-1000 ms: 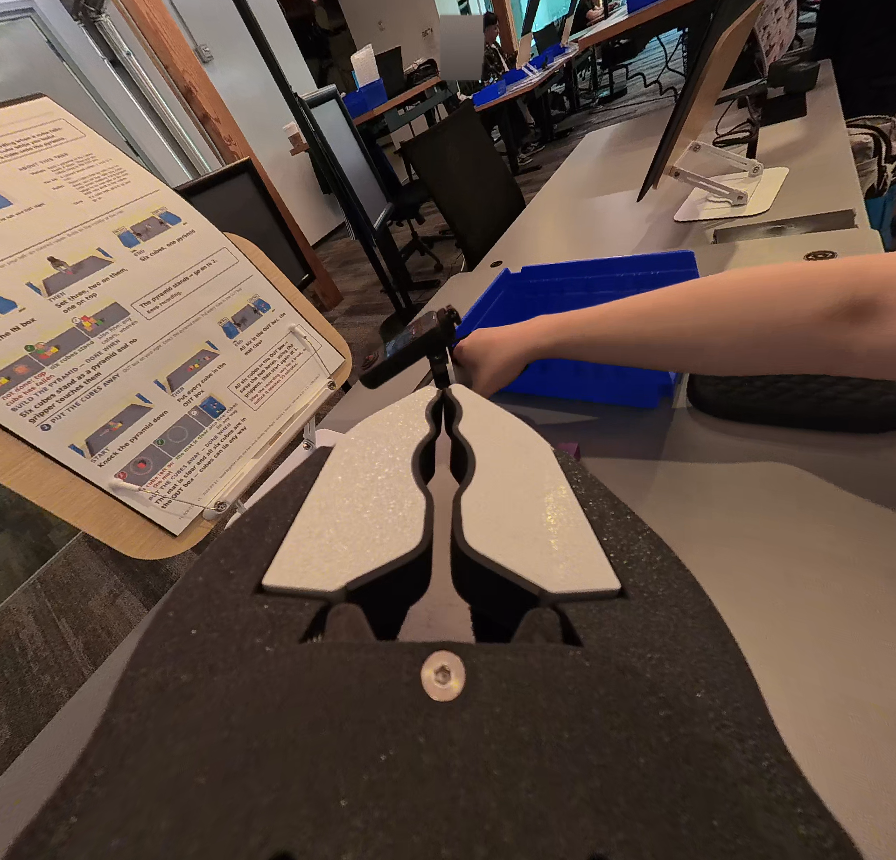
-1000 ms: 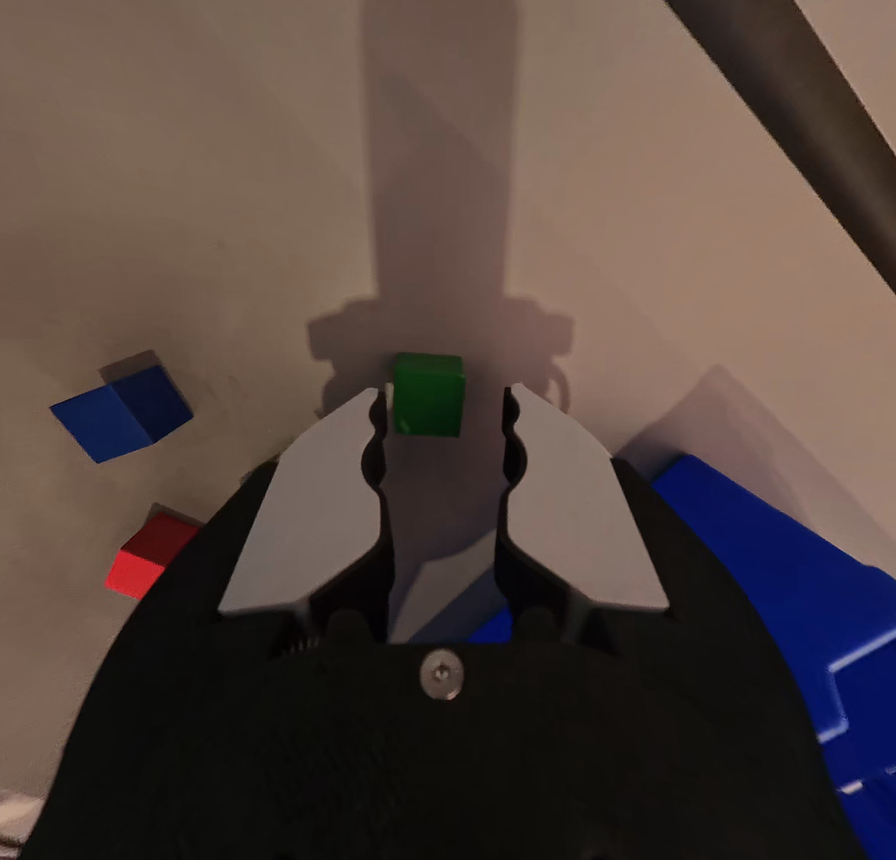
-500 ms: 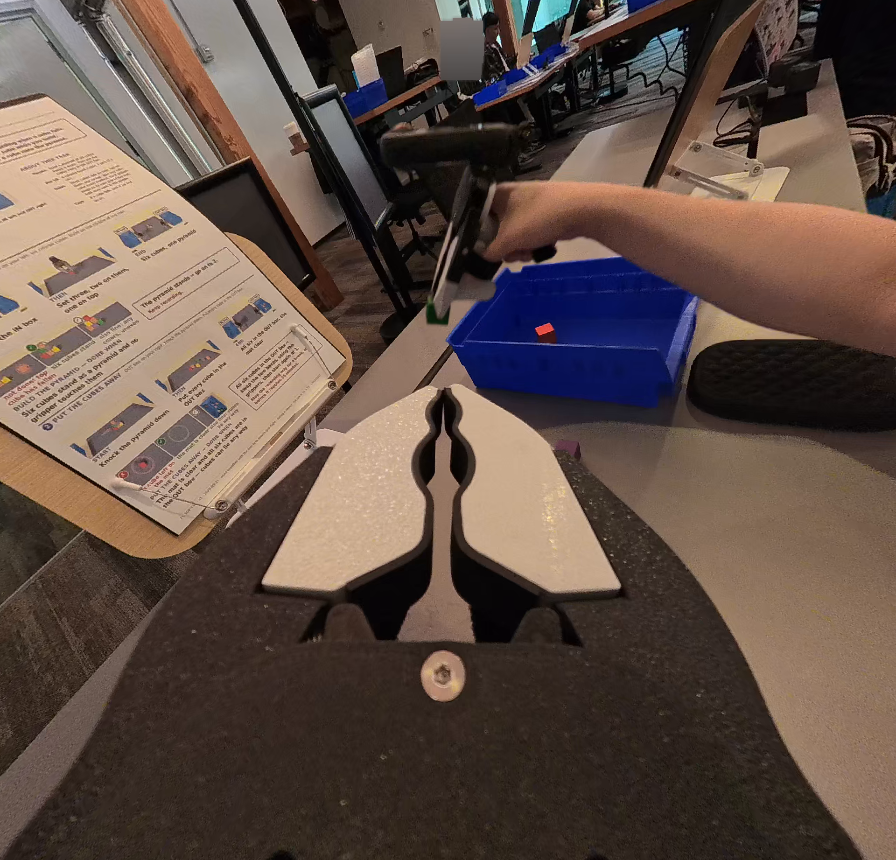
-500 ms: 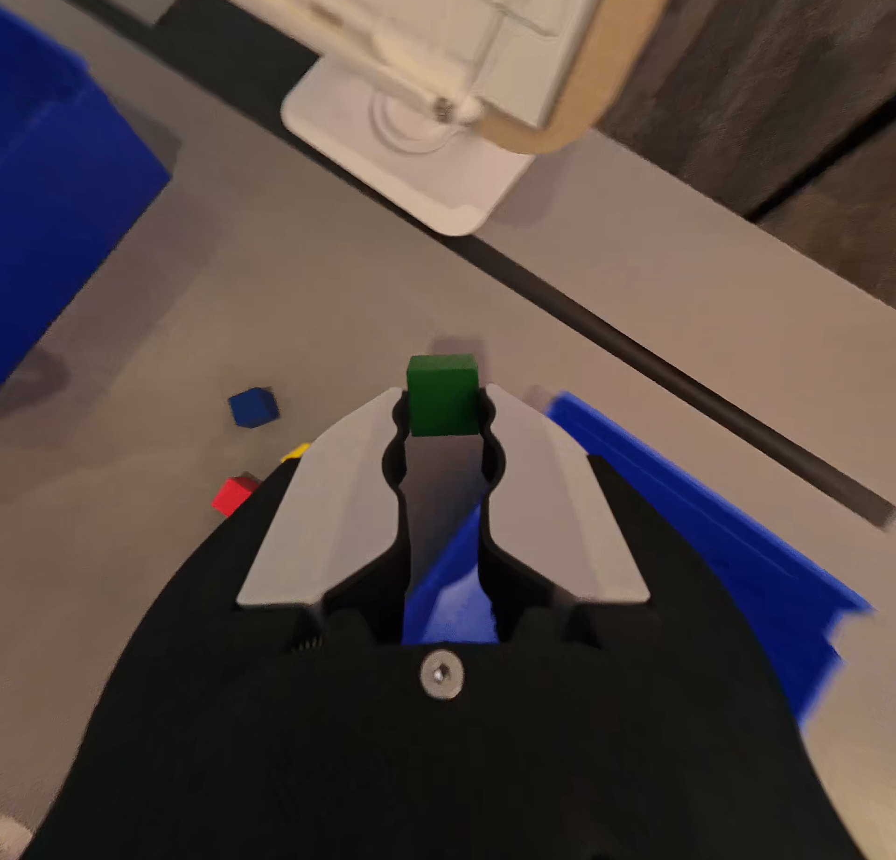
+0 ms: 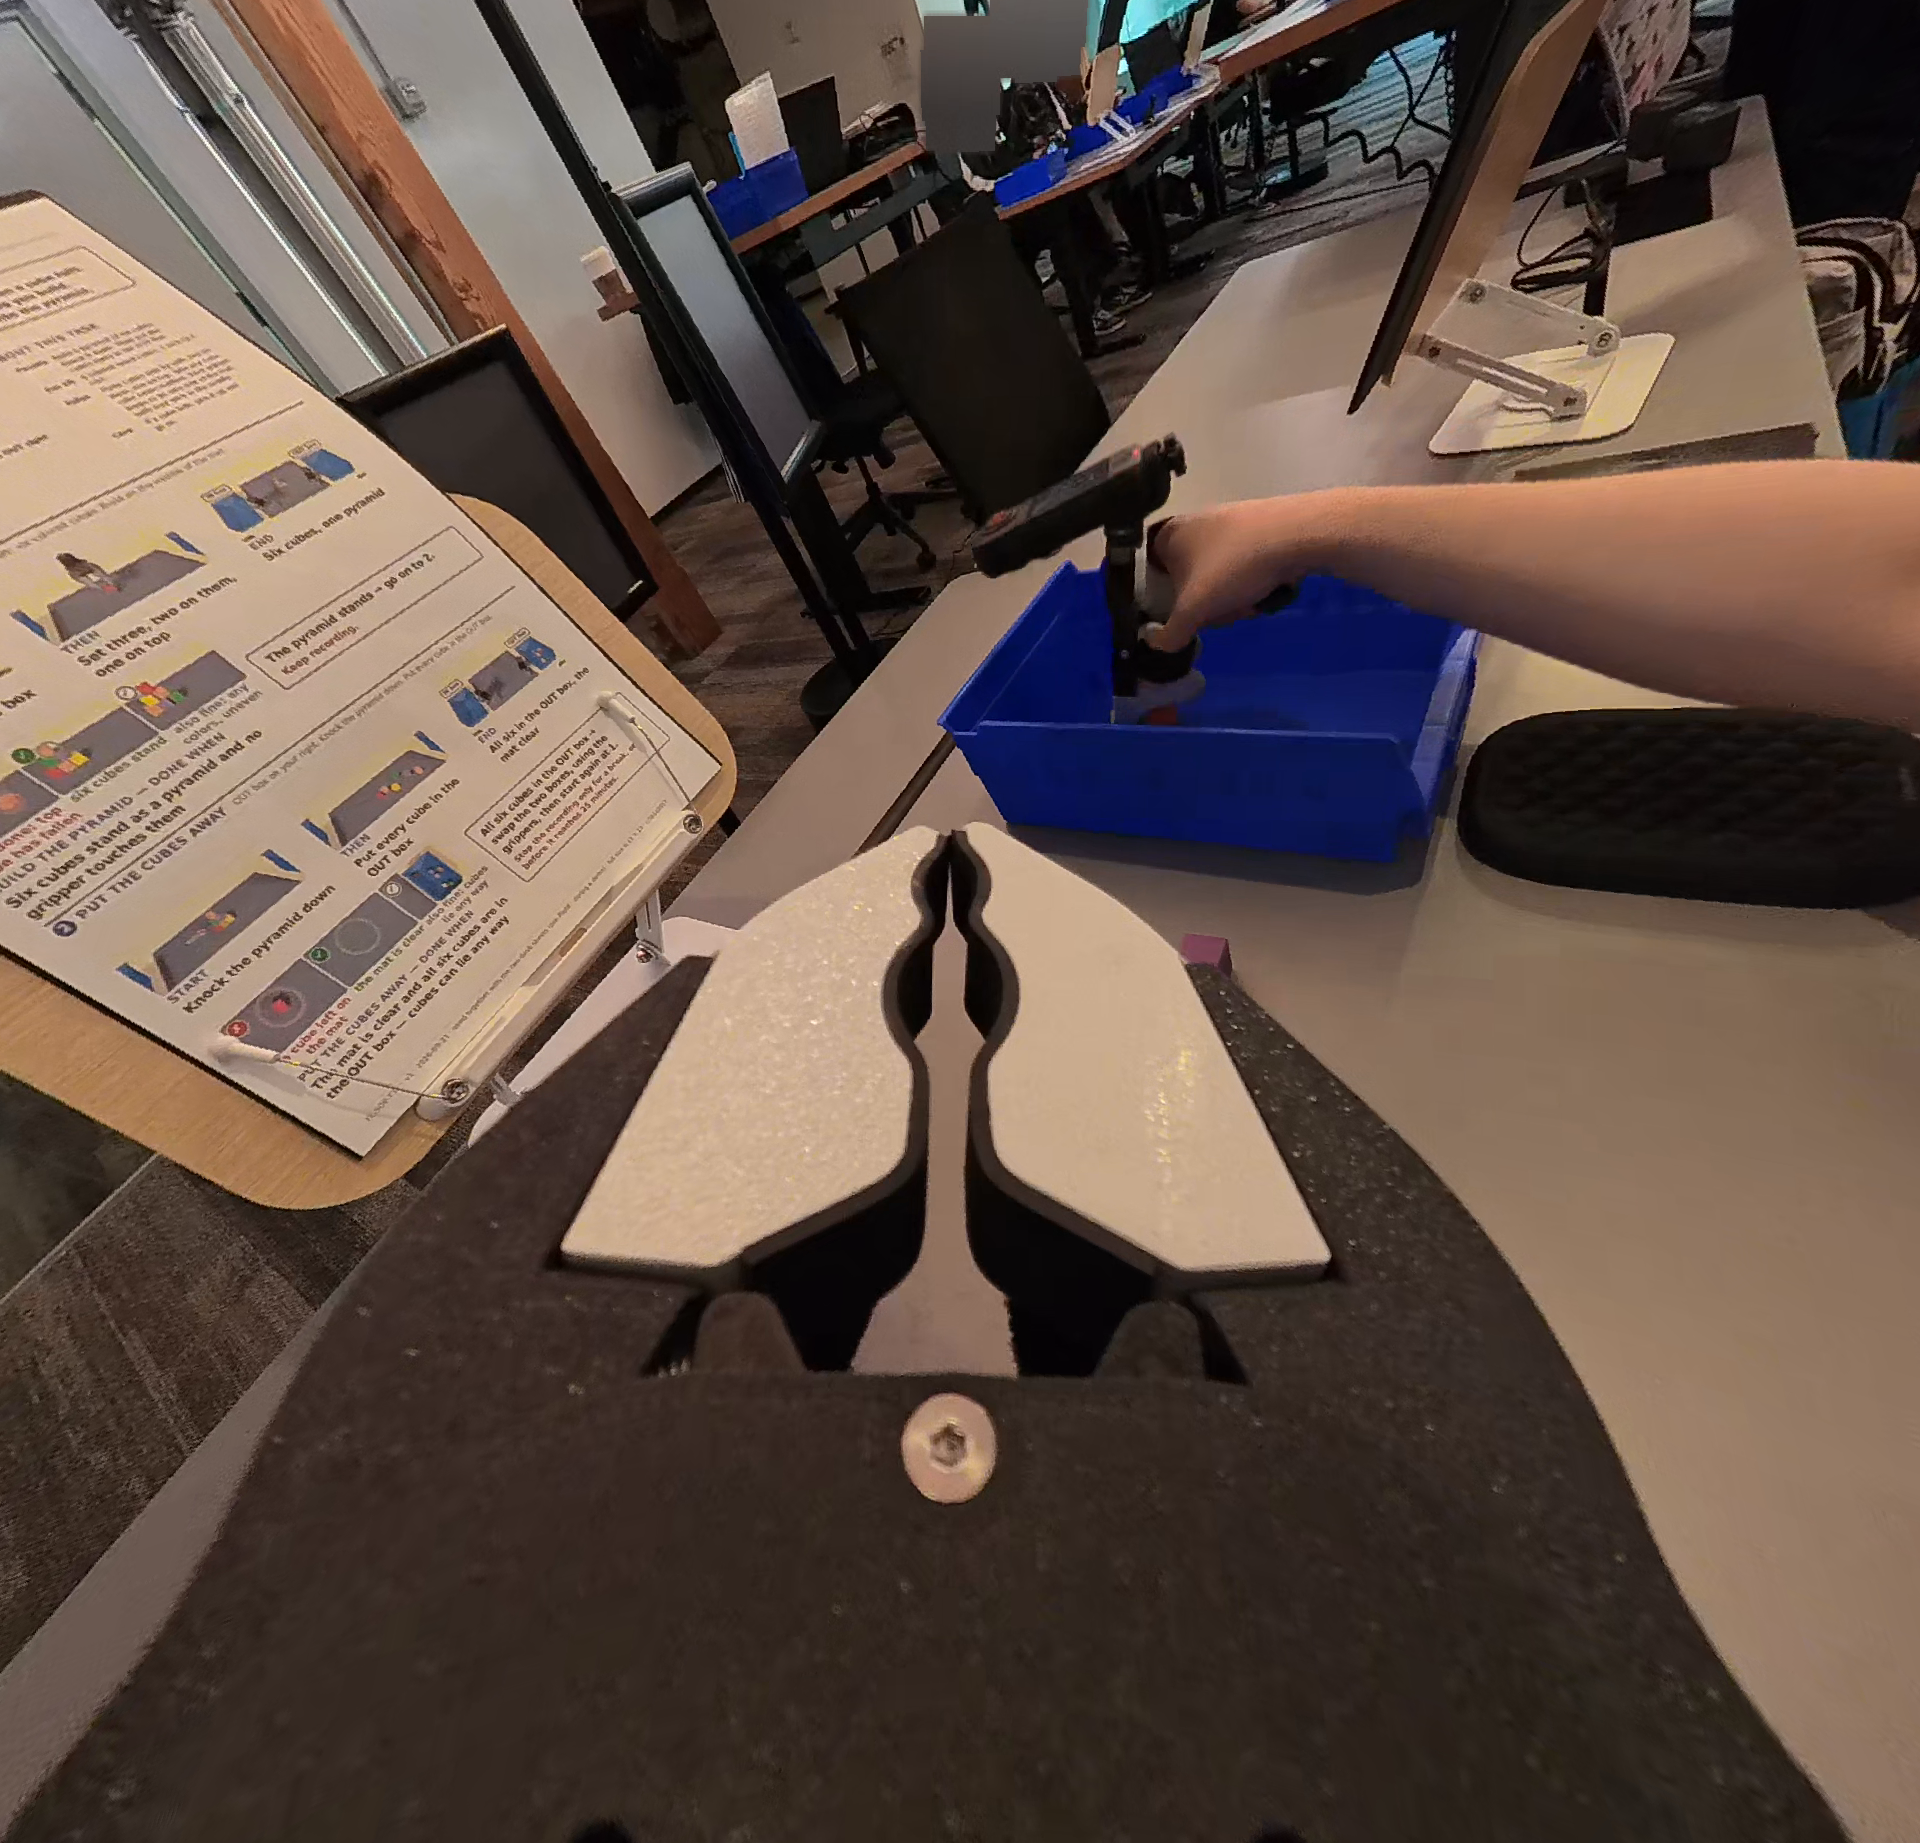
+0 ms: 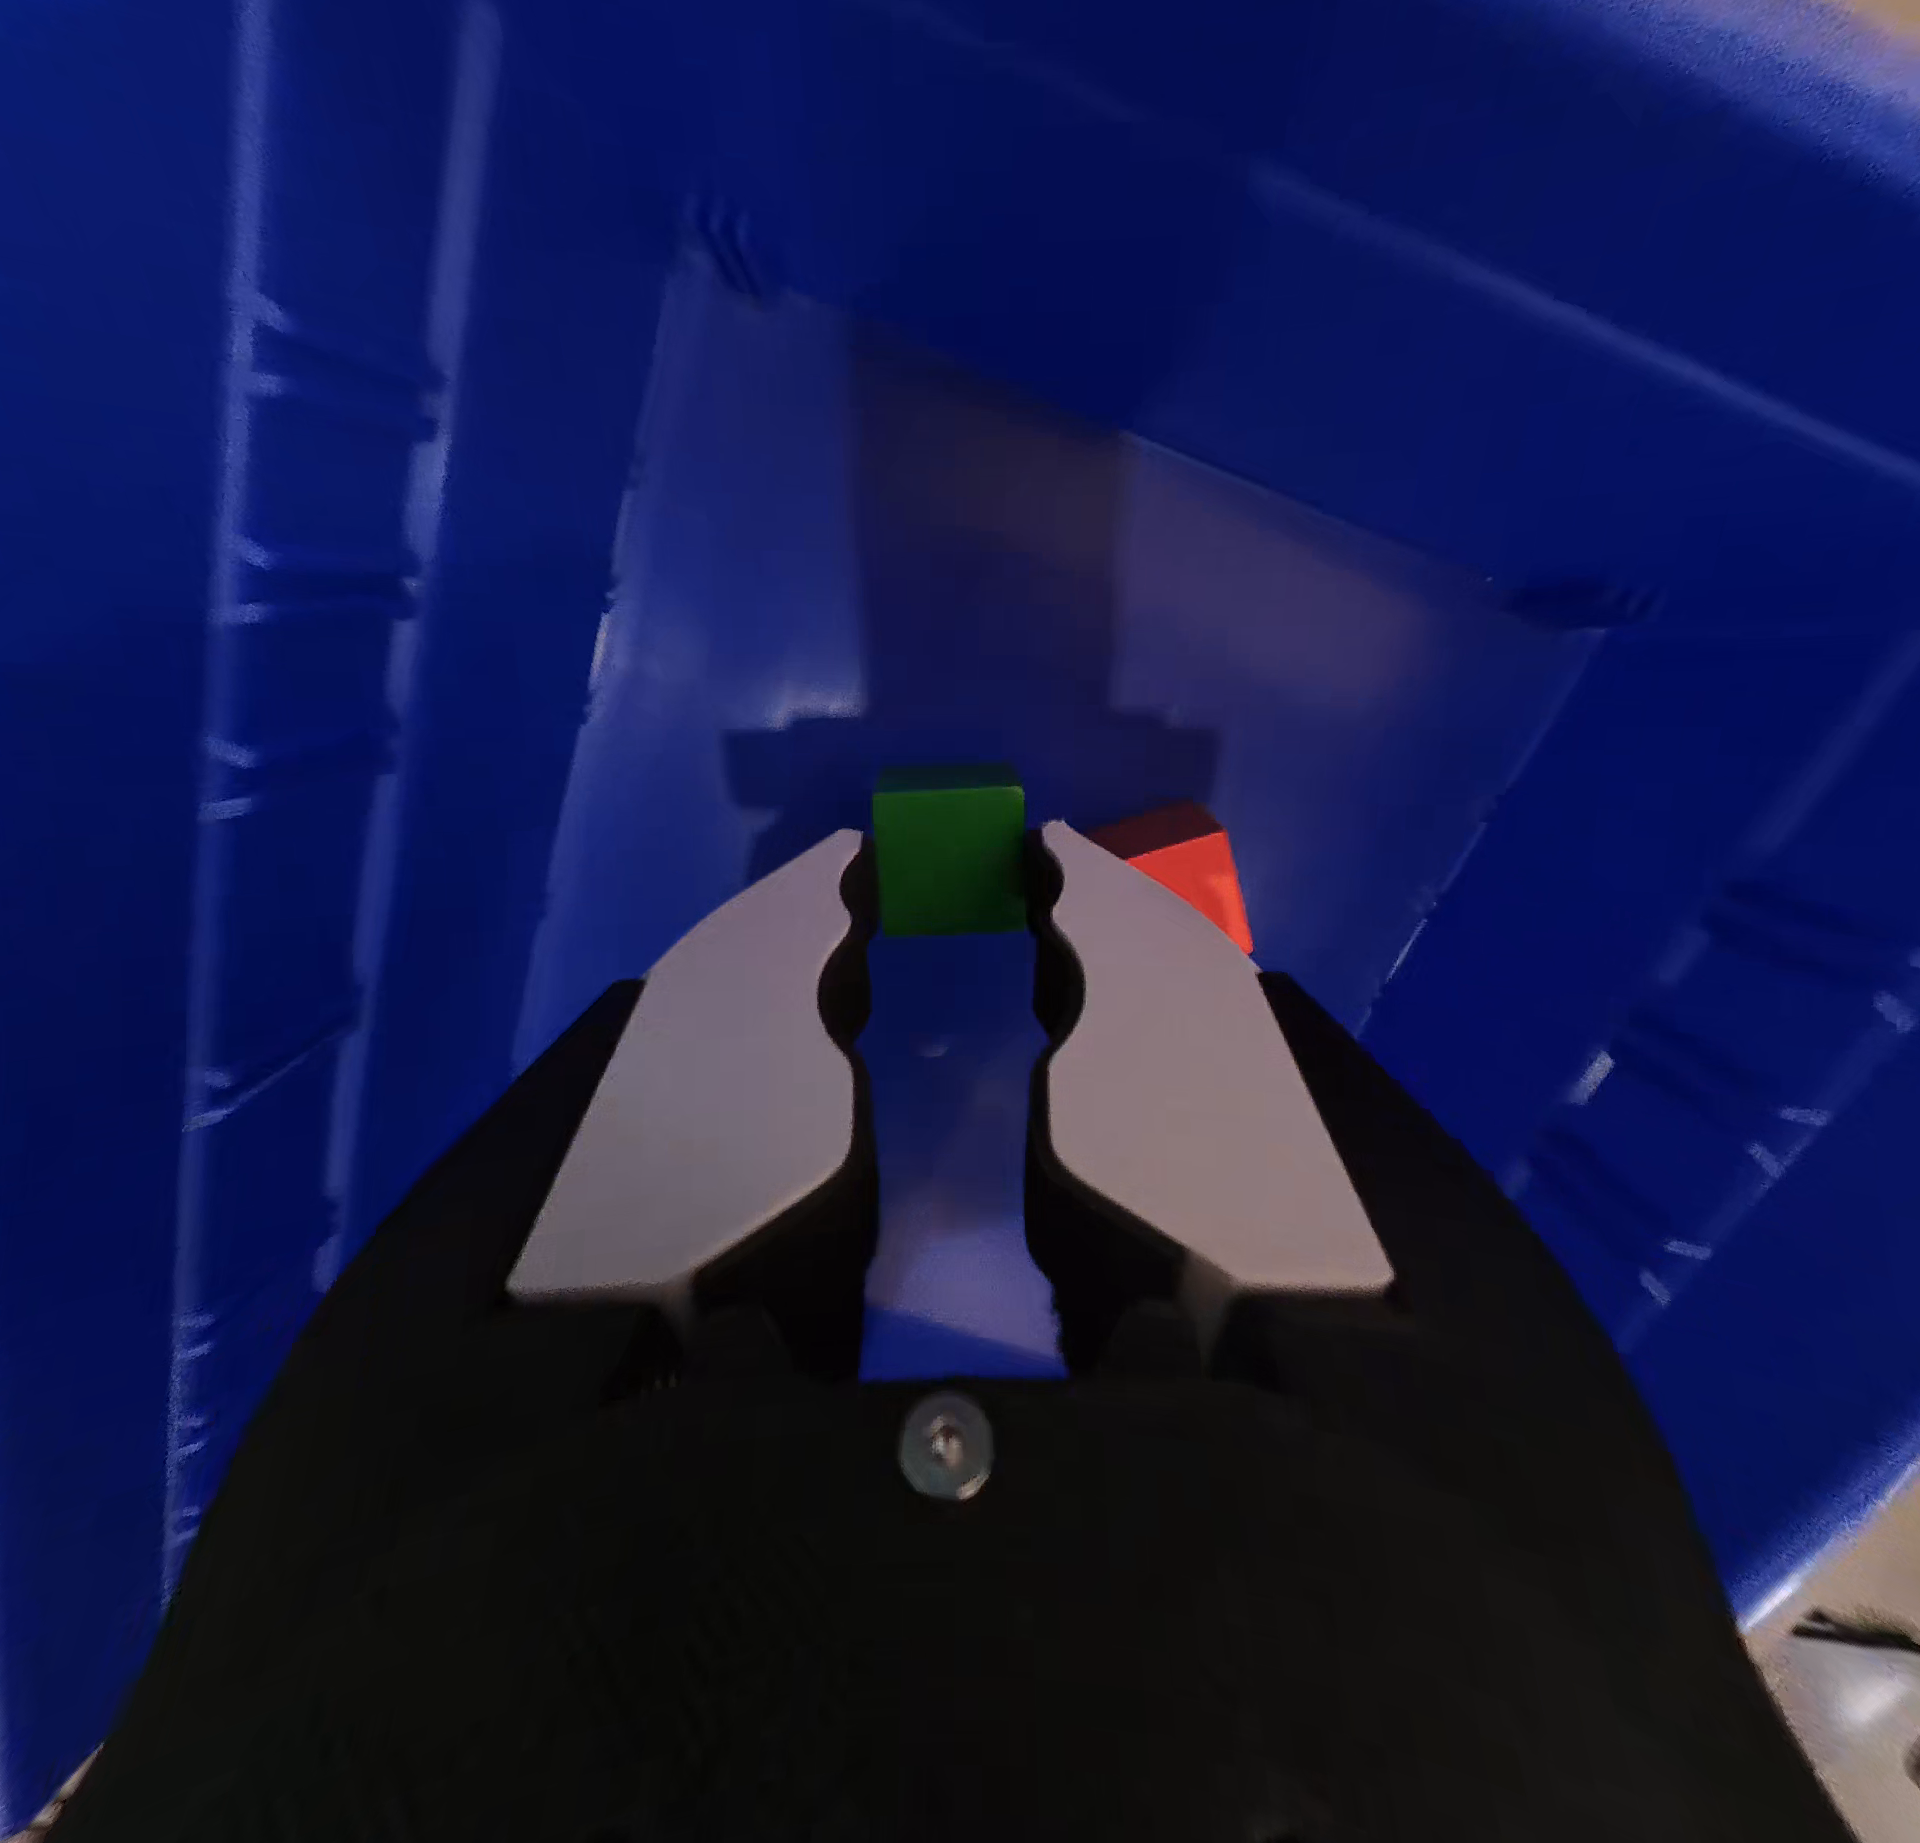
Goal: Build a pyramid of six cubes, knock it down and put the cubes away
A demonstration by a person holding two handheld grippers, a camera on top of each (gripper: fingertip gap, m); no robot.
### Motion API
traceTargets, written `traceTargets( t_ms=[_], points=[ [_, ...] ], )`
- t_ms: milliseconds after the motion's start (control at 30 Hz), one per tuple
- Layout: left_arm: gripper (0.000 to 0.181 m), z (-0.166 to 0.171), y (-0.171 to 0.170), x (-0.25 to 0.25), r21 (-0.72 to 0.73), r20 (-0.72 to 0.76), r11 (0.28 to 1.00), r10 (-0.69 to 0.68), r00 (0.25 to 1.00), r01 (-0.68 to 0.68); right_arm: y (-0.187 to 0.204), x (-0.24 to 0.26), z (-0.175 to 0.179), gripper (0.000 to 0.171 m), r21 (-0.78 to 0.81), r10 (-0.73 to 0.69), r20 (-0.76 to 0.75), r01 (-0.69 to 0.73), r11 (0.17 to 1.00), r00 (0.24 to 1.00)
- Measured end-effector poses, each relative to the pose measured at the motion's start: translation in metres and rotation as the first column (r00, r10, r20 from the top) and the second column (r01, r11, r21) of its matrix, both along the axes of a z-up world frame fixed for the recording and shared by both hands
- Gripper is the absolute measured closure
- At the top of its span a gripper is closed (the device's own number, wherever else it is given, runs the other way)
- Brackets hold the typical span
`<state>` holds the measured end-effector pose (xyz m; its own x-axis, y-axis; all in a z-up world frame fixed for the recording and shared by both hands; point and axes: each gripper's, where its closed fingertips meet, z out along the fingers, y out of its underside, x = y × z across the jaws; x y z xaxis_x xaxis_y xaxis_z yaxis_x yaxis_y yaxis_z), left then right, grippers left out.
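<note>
Black grainy gripper [image 5: 951, 853] body, pale wavy-edged fingers [image 5: 774, 1055], silver screw [image 5: 948, 1447]

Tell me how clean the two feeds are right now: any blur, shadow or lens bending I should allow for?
Right wrist view: soft motion blur on the blue bin walls, dim inside; the right gripper throws a shadow on the bin floor beyond the green cube. Left wrist view: sharp and evenly lit, but wide-angle bending curves the instruction sheet and the table edges; slight sheen on the left gripper.

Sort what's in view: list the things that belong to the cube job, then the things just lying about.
Job:
green cube, held in the right claw
red cube
blue bin
purple cube
instruction sheet

Lying about:
black wrist rest
monitor stand
</note>
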<state>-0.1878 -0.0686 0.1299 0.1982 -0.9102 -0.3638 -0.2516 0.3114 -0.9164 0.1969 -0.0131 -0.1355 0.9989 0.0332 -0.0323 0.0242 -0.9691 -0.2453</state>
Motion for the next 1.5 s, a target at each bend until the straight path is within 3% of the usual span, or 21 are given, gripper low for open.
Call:
traceTargets(
  t_ms=[200,333,400,467,533,633,733,833,967,1000,1133,1233,1333,1433,1500],
  points=[
    [0.181,-0.001,0.002,0.0,-0.003,-0.005,1.0,0.002,1.0,-0.002,0.003,0.004,0.005,0.133,0.034,0.008,0.038,-0.009,0.999,0.999],
    [0.181,-0.001,0.003,0.0,-0.003,-0.003,1.0,0.005,1.0,-0.005,0.023,-0.024,0.076,0.133,0.276,0.061,0.091,-0.084,0.958,0.994],
    [0.181,-0.002,0.005,0.0,-0.005,-0.006,1.0,0.008,1.0,-0.008,0.031,-0.058,0.12,0.134,0.407,0.129,0.157,-0.183,0.895,0.979],
    [0.181,-0.004,0.006,0.001,-0.007,-0.012,1.0,0.01,1.0,-0.01,0.032,-0.109,0.142,0.134,0.455,0.263,0.184,-0.319,0.831,0.947],
    [0.181,-0.006,0.006,0.003,-0.008,-0.021,1.0,0.01,1.0,-0.01,0.024,-0.163,0.132,0.134,0.399,0.435,0.131,-0.449,0.799,0.891],
    [0.181,-0.007,0.003,0.004,-0.001,-0.031,1.0,0.006,0.999,-0.006,0.017,-0.216,0.088,0.134,0.269,0.631,0.076,-0.625,0.733,0.772],
    [0.181,-0.008,0.0,0.005,0.006,-0.039,1.0,0.0,0.999,0.0,0.013,-0.22,0.036,0.134,0.075,0.719,0.109,-0.727,0.682,0.686],
    [0.181,-0.007,-0.002,0.005,0.008,-0.037,1.0,-0.007,0.999,0.007,0.013,-0.229,0.009,0.133,0.025,0.753,0.08,-0.757,0.653,0.653],
    [0.181,-0.007,-0.001,0.004,0.007,-0.038,1.0,-0.008,0.999,0.009,0.019,-0.219,-0.01,0.135,-0.08,0.757,0.162,-0.756,0.65,0.633],
    [0.181,-0.008,0.0,0.004,0.006,-0.039,1.0,-0.007,0.999,0.007,0.019,-0.218,-0.012,0.142,-0.09,0.756,0.161,-0.753,0.652,0.635],
    [0.181,-0.007,0.001,0.003,0.006,-0.037,1.0,-0.006,0.999,0.007,0.015,-0.224,-0.006,0.144,-0.054,0.754,0.09,-0.753,0.656,0.65],
    [0.181,-0.006,0.001,0.002,0.006,-0.035,1.0,-0.005,0.999,0.006,0.019,-0.227,0.033,0.144,0.084,0.732,0.132,-0.743,0.664,0.669],
    [0.181,-0.006,0.002,0.001,0.006,-0.035,1.0,-0.003,0.999,0.003,0.02,-0.216,0.101,0.144,0.305,0.652,0.204,-0.68,0.667,0.73],
    [0.181,-0.005,0.002,0.0,0.01,-0.03,1.0,0.0,1.0,0.0,0.01,-0.162,0.15,0.144,0.413,0.494,0.282,-0.569,0.711,0.822],
    [0.181,-0.004,0.002,0.0,0.009,-0.028,1.0,0.001,1.0,-0.001,0.002,-0.111,0.156,0.144,0.417,0.36,0.304,-0.463,0.782,0.882]
  ],
)
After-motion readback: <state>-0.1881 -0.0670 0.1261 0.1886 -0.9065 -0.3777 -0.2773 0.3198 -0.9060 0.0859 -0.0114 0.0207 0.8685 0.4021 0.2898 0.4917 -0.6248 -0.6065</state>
